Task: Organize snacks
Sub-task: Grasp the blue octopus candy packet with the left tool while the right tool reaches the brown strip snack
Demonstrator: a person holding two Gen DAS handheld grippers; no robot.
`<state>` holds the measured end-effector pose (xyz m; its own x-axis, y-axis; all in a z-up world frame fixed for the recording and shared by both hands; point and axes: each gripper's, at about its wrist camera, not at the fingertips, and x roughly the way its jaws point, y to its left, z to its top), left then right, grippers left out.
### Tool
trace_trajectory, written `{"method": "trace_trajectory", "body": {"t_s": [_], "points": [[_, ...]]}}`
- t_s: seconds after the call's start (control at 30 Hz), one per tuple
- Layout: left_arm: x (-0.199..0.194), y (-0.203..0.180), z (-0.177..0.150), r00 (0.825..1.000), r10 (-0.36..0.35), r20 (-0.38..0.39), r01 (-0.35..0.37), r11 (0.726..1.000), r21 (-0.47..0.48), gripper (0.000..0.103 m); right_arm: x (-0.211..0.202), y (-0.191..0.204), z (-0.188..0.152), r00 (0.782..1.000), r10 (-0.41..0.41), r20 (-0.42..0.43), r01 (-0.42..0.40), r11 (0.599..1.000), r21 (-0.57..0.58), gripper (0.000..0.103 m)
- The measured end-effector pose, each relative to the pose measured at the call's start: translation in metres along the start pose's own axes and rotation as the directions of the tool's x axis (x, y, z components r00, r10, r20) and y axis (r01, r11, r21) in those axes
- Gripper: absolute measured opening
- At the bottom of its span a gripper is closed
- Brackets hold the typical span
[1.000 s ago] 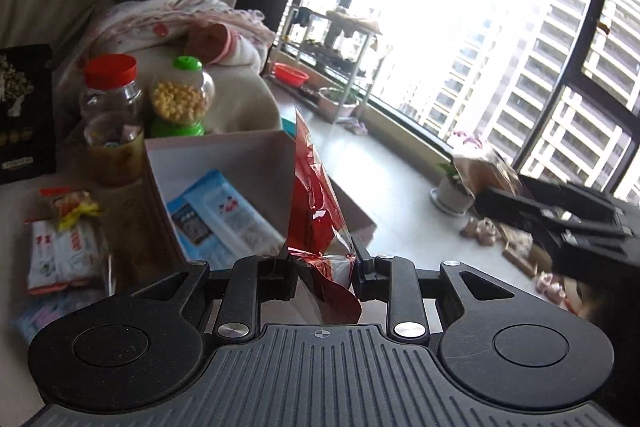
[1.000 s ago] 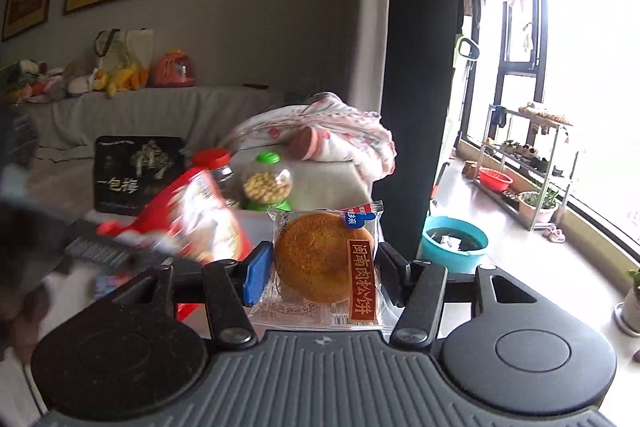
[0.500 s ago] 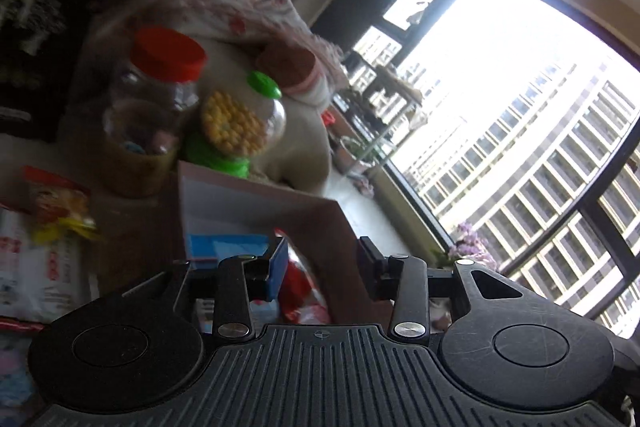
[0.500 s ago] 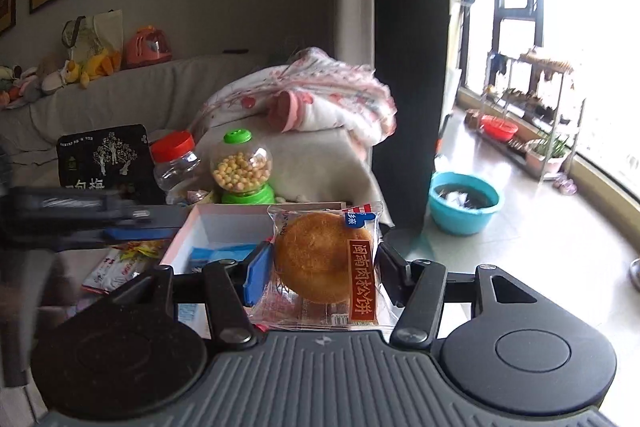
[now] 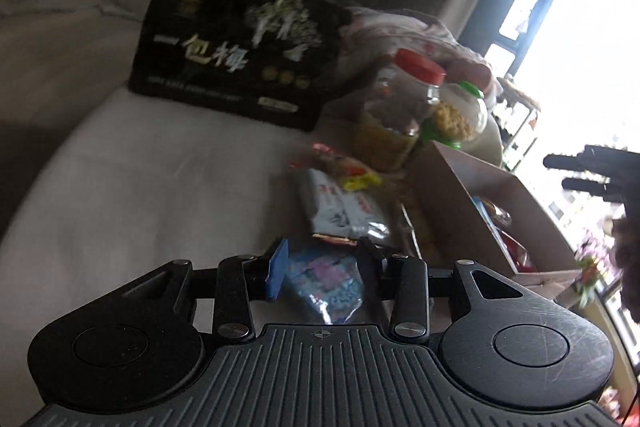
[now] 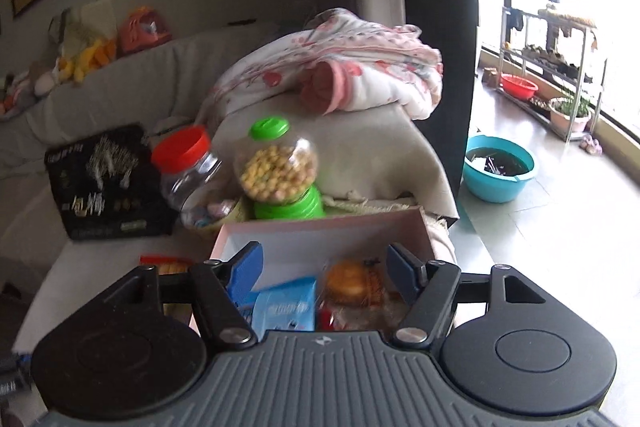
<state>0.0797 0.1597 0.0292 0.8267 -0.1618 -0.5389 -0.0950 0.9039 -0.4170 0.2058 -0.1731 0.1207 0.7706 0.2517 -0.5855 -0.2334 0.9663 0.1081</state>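
Observation:
My left gripper point(image 5: 322, 263) stands open low over the table, and a clear bag of blue and pink candies point(image 5: 332, 291) lies between its fingers, not pressed. Just beyond it lie white snack packets point(image 5: 340, 207). My right gripper point(image 6: 324, 263) hangs over the pink cardboard box point(image 6: 320, 227) with its jaws opening. The round cake packet point(image 6: 352, 283) has come free of the pads and lies in the box beside a blue packet point(image 6: 284, 307). In the left wrist view the box point(image 5: 480, 203) holds a red packet point(image 5: 516, 251), with the right gripper point(image 5: 556, 171) above it.
Behind the box stand a red-lidded jar point(image 6: 184, 167) and a green-lidded candy dispenser point(image 6: 276, 167). A black gift box point(image 5: 236, 47) leans at the back left. A folded blanket point(image 6: 340, 67) lies on the sofa, and a blue basin point(image 6: 500, 167) sits on the floor.
My left gripper let the red packet go into the box, then swung left and down to the candy bag. My right gripper moved over the box and opened, dropping the cake packet.

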Motion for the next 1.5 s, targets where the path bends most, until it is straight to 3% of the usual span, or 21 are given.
{"method": "trace_trajectory", "body": {"t_s": [0.13,0.27,0.4,0.57,0.67,0.8,0.97,1.03,1.17,1.37,1.47,1.5], "points": [[0.003,0.007,-0.008,1.0,-0.004,-0.003,0.004,0.999,-0.033,0.043,-0.019,0.036,-0.038,1.0,0.027,-0.011,-0.028,0.995,-0.1,0.069],[0.006,0.007,-0.01,0.999,-0.031,-0.032,0.03,0.999,-0.022,0.043,-0.046,0.056,-0.09,0.998,0.053,-0.021,-0.055,0.993,-0.108,0.07],[0.018,0.003,-0.011,0.997,-0.043,-0.061,0.045,0.998,0.038,0.043,-0.048,0.065,-0.134,0.997,0.013,-0.078,-0.02,0.996,-0.091,0.07],[0.03,-0.012,-0.007,0.998,0.006,-0.058,0.006,0.98,0.197,0.043,-0.031,0.082,-0.157,0.993,-0.013,-0.117,-0.007,0.986,-0.167,0.07],[0.043,-0.008,0.006,0.998,0.011,-0.068,0.0,0.988,0.157,0.043,-0.026,0.091,-0.158,0.987,0.088,-0.138,-0.112,0.978,-0.175,0.07],[0.065,-0.002,0.015,0.996,0.039,-0.086,-0.031,0.996,0.089,0.043,-0.01,0.11,-0.147,0.953,0.254,-0.166,-0.284,0.941,-0.186,0.07],[0.062,-0.007,0.009,0.995,0.065,-0.07,-0.054,0.989,0.141,0.045,0.017,0.124,-0.138,0.922,0.324,-0.21,-0.36,0.92,-0.159,0.068],[0.059,-0.01,0.009,0.994,0.058,-0.089,-0.042,0.984,0.174,0.045,0.018,0.122,-0.137,0.922,0.329,-0.206,-0.363,0.919,-0.155,0.063],[0.055,-0.007,0.003,0.996,0.034,-0.078,-0.018,0.98,0.198,0.046,0.014,0.114,-0.139,0.935,0.299,-0.191,-0.33,0.931,-0.155,0.042],[0.041,0.0,0.005,0.993,0.054,-0.108,-0.022,0.96,0.281,0.053,-0.005,0.112,-0.149,0.974,0.154,-0.166,-0.178,0.974,-0.139,0.042],[0.032,0.001,0.01,0.986,0.139,-0.096,-0.089,0.909,0.408,0.054,-0.018,0.123,-0.157,0.982,0.086,-0.166,-0.113,0.98,-0.162,0.043],[0.027,0.001,0.011,0.983,0.158,-0.089,-0.104,0.893,0.438,0.049,-0.021,0.128,-0.158,0.983,0.075,-0.169,-0.107,0.976,-0.187,0.043]]}}
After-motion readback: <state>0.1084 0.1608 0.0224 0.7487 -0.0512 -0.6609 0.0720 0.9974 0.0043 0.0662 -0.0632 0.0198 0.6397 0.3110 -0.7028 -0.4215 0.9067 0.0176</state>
